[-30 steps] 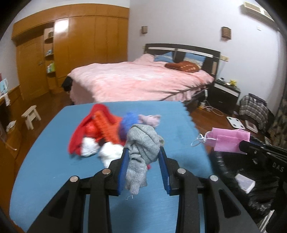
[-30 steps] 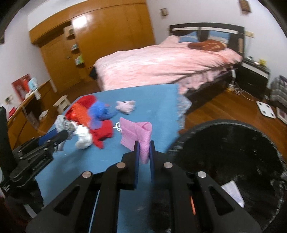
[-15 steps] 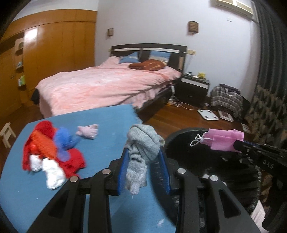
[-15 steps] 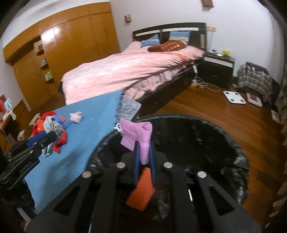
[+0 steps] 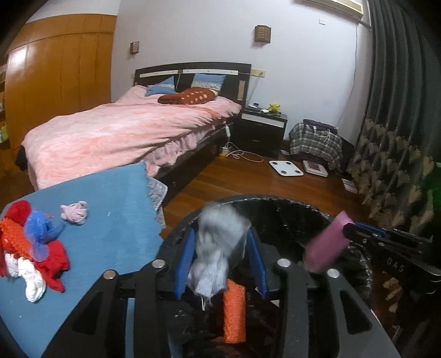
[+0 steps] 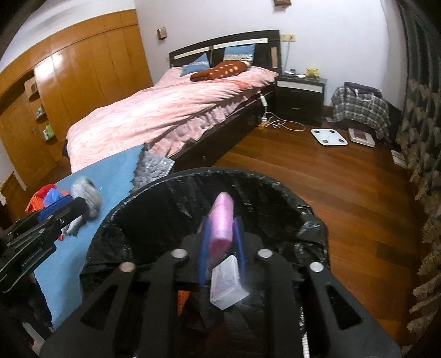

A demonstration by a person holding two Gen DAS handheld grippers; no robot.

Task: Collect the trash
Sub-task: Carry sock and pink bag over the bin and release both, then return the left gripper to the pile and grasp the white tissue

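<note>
**Home bedroom**

Lived-in bedroom in a house or flat. Double bed (image 5: 115, 137) with pink quilt, blue pillows (image 5: 161, 88) and a brown spotted cushion (image 5: 187, 97) against a dark headboard (image 5: 193, 74). Dark nightstand (image 5: 263, 130) just beside it, a small yellow toy (image 5: 274, 108) on top. Full-height wooden wardrobe (image 6: 82, 82) along the left wall, open shelves at its end. Polished wood floor (image 6: 317, 179); white bathroom scale (image 6: 328, 137) and a charger cable (image 6: 281, 124) lying on it. Plaid bag (image 6: 358, 106) by the wall, dark curtain (image 5: 399, 82) at right, air conditioner (image 5: 330, 7) high up. Two small wall lamps (image 5: 262, 33) above the headboard.
</note>
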